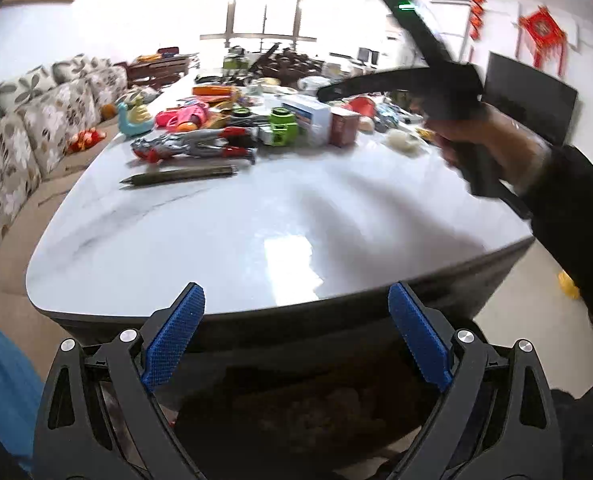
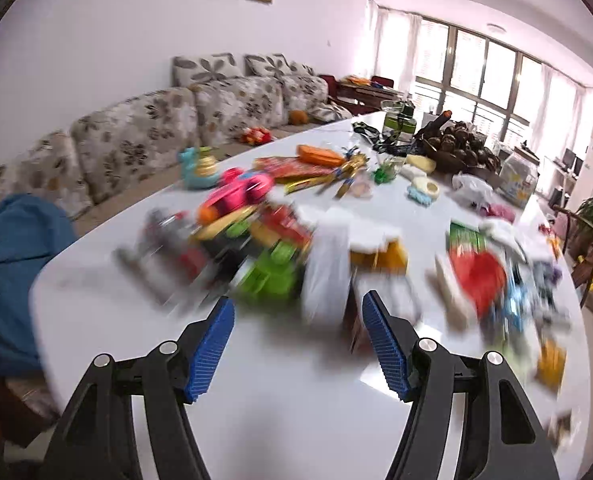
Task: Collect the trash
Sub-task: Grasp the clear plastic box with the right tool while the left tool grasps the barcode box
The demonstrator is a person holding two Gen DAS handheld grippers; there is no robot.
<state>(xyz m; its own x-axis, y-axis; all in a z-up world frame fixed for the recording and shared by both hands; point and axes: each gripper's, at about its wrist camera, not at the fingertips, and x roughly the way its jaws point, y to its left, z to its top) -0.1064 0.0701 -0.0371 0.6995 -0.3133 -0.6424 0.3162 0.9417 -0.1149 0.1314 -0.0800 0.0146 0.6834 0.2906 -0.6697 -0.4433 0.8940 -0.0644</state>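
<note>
My left gripper is open and empty, held low before the near edge of the white table. My right gripper is open and empty over the table, just short of the clutter; the left wrist view shows it blurred, held in a hand. A heap of toys, boxes and wrappers covers the far half of the table. In the right wrist view a white box and a red packet lie blurred right ahead of the fingers.
A dark pen-like stick lies alone on the table's left. A floral sofa runs along the left side, with a blue cloth near it. A wooden chair stands at the far right.
</note>
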